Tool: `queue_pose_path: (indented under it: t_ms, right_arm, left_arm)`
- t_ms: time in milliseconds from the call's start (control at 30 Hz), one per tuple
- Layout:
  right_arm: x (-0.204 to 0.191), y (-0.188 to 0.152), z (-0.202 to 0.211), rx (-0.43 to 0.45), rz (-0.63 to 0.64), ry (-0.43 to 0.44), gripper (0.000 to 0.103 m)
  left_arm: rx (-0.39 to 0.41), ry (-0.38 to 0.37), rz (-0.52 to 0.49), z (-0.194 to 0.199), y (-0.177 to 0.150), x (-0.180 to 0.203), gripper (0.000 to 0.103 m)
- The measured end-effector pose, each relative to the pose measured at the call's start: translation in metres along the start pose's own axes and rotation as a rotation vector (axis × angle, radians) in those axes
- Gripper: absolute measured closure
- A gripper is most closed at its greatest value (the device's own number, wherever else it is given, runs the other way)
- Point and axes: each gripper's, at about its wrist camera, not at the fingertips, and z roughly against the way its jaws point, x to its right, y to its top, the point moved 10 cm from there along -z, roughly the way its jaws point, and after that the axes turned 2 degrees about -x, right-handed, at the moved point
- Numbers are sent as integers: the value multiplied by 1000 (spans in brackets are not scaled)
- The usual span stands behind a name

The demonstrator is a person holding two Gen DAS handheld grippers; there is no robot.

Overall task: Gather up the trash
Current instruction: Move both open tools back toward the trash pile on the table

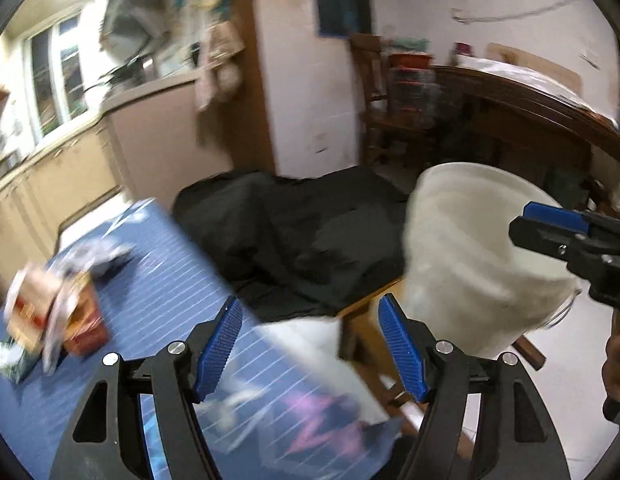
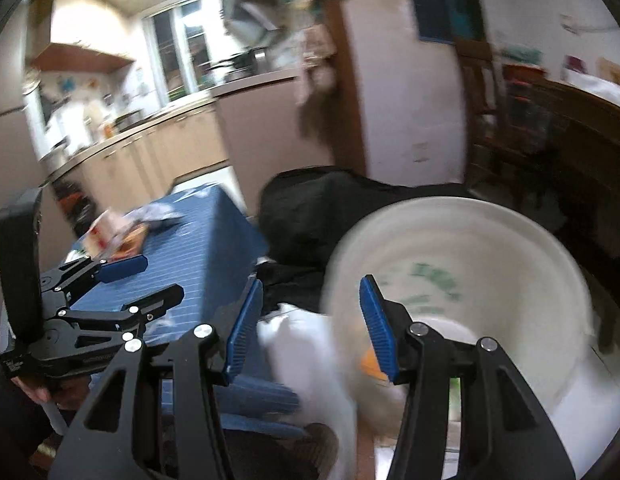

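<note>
Left gripper (image 1: pixel 310 344): jaws apart, nothing between the blue pads; it hangs over the near right edge of the table, pointing down and away. It also shows at the left of the right wrist view (image 2: pixel 143 280), held by a hand (image 2: pixel 49 392), jaws apart and bare.
Right gripper (image 2: pixel 310 322): jaws apart, gripping nothing; the bucket's near rim is blurred behind the right pad (image 2: pixel 376 324), and whether they touch I cannot tell. In the left wrist view its tip (image 1: pixel 550 224) juts in from the right, beside the bucket.
Bucket (image 2: pixel 462 280): white, round, open mouth tilted toward the right camera, green lettering blurred on the inner wall, something orange low inside. It is right of the table, off its edge; from the left wrist its outer wall (image 1: pixel 470 256) shows.
Table (image 1: pixel 157 304): blue cloth with thin white lines, to the left and near.
Trash (image 1: pixel 49 316): a blurred heap of crumpled wrappers and red-orange packets on the table's left part, well apart from both grippers and the bucket; in the right wrist view it lies far on the cloth (image 2: pixel 117 232).
White bag (image 2: pixel 310 360): pale, blurred, between table and bucket, under the right gripper.
Black cloth (image 1: pixel 293 232): a dark heap beyond the table, left of the bucket.
Counter (image 1: pixel 69 168): beige cabinets far left, under a window.
Wall (image 1: pixel 310 100): white, far centre; dark wooden furniture far right.
</note>
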Motion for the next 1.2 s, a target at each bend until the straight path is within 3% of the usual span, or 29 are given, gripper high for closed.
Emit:
queue_pose_path:
  t_ms: [200, 367, 533, 600, 733, 933, 1033, 1133, 1200]
  right_arm:
    - [-81, -8, -42, -68, 114, 121, 54]
    - [-152, -20, -81, -145, 209, 230, 54]
    - [-208, -27, -114, -214, 267, 315, 50]
    - [-225, -27, -123, -230, 271, 333, 44]
    - [-246, -24, -127, -229, 267, 364, 43]
    - [-256, -37, -126, -258, 255, 353, 43]
    - [-250, -44, -124, -275, 240, 342, 43]
    - [-247, -47, -126, -282, 237, 332, 43]
    - [-244, -48, -126, -279, 239, 327, 43]
  left_arm:
    - [-40, 171, 146, 24, -57, -106, 31]
    - [-77, 270, 274, 47, -102, -192, 31]
    - [-100, 374, 336, 71, -128, -276, 31]
    - [-101, 379, 356, 80, -127, -314, 25]
    - [-146, 372, 392, 73, -104, -387, 18]
    - [-337, 372, 490, 2, -89, -493, 18]
    - [-452, 310, 558, -28, -103, -509, 18]
    - [-549, 331, 528, -35, -119, -502, 19]
    - [-553, 285, 484, -22, -126, -480, 19]
